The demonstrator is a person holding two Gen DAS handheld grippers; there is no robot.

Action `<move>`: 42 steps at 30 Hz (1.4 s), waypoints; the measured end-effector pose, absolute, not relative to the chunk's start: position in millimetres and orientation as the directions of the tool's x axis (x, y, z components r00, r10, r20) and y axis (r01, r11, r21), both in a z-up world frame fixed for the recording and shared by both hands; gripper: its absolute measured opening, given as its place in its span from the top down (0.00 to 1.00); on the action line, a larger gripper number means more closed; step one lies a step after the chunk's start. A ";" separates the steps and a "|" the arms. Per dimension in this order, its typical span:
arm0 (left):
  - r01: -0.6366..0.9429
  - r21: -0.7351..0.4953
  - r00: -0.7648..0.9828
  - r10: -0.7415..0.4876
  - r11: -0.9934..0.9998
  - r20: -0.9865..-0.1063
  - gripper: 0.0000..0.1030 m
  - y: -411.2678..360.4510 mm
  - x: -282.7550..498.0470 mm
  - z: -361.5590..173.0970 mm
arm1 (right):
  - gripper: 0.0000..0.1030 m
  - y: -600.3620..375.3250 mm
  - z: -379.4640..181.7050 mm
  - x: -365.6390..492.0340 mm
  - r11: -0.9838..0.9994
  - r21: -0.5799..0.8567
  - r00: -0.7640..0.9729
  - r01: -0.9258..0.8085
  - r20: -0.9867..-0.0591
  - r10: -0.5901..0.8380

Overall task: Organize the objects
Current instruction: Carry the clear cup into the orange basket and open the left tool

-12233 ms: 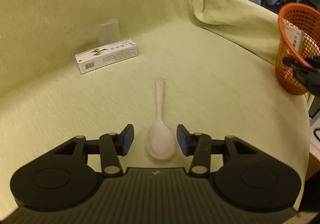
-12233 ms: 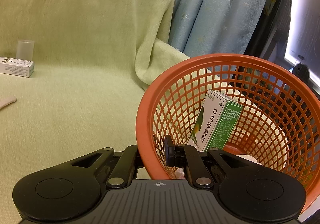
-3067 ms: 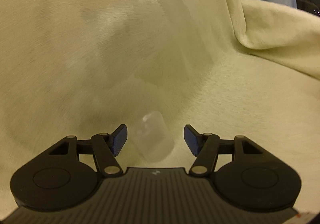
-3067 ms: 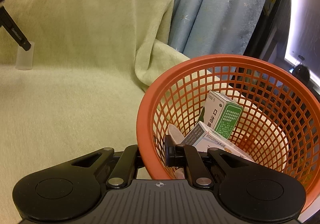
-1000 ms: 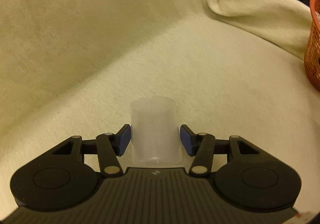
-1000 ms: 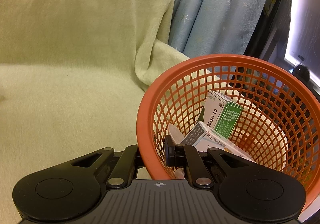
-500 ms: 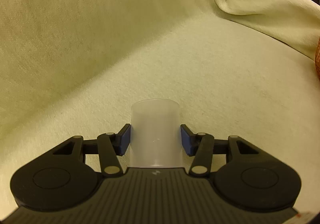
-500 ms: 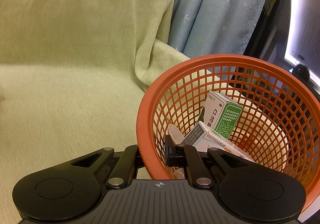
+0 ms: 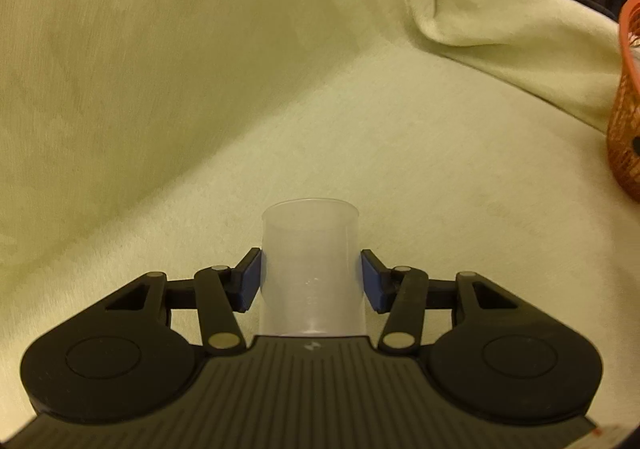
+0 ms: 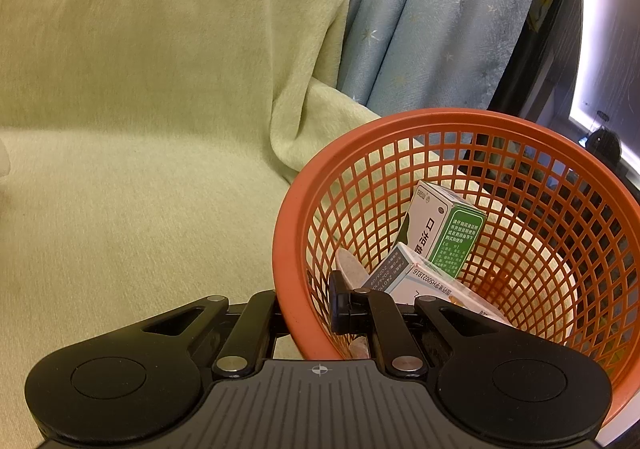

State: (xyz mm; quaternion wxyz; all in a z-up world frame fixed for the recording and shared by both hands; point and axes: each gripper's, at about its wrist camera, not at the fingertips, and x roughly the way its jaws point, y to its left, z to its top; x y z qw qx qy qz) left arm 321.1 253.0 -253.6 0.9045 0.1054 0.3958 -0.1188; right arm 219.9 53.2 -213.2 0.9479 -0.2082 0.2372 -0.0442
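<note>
— So, what have you got in your left gripper (image 9: 311, 277)?

— My left jaws are pinching a translucent plastic cup (image 9: 311, 269). It stands upright between them, open end up, and both blue pads (image 9: 251, 281) press on its sides. Behind it stretches the pale green blanket (image 9: 200, 89) that covers the seat and the backrest.

— And your right gripper (image 10: 306, 309)?

— Its jaws are pressed together on the rim of the orange basket (image 10: 520, 137). One finger sits outside the mesh wall, the other inside, with the plastic clamped between them.

— Where is that basket as seen from the left side?

— At the far right edge of my left view, a strip of orange mesh (image 9: 626, 109) standing on the blanket, well apart from the cup.

— What lies inside it?

— A green and white box (image 10: 444, 233) leans upright against the mesh. A second white box (image 10: 416, 277) lies tilted in front of it, just beside my inner finger. To its left the pale end of a spoon (image 10: 348, 265) pokes up; the rest of it is hidden.

— Anything behind the basket?

— A light blue curtain (image 10: 440, 17) hangs there, beside the blanket's folded edge.
</note>
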 end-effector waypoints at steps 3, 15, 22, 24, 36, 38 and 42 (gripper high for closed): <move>0.332 0.089 0.661 -0.165 0.939 -0.732 0.55 246.8 320.1 -238.3 | 0.95 53.3 -213.3 219.9 0.909 -0.416 0.883 -0.016 -0.432 -0.182; 0.665 -0.016 0.542 -0.497 0.747 -0.677 0.55 159.1 312.9 -129.1 | 0.95 55.4 -216.3 218.7 0.908 -0.419 0.883 -0.021 -0.434 -0.180; 0.849 -0.047 0.379 -0.669 0.526 -0.640 0.54 60.3 309.1 -81.0 | 0.96 53.0 -214.8 217.5 0.913 -0.409 0.884 -0.018 -0.432 -0.176; 0.881 -0.060 0.327 -0.694 0.470 -0.642 0.54 30.8 308.1 -78.6 | 0.96 52.1 -214.0 217.1 0.914 -0.404 0.885 -0.017 -0.432 -0.175; 0.837 -0.079 0.382 -0.682 0.541 -0.624 0.38 14.8 318.5 -85.2 | 0.96 43.7 -206.2 219.9 0.929 -0.371 0.887 -0.003 -0.429 -0.169; 0.799 -0.083 0.424 -0.656 0.596 -0.625 0.38 36.7 321.3 -86.0 | 0.96 42.3 -203.2 220.9 0.930 -0.369 0.888 -0.003 -0.429 -0.167; 0.729 -0.079 0.485 -0.594 0.680 -0.641 0.38 78.3 313.2 -89.8 | 0.96 36.4 -192.5 222.7 0.925 -0.380 0.890 0.004 -0.421 -0.177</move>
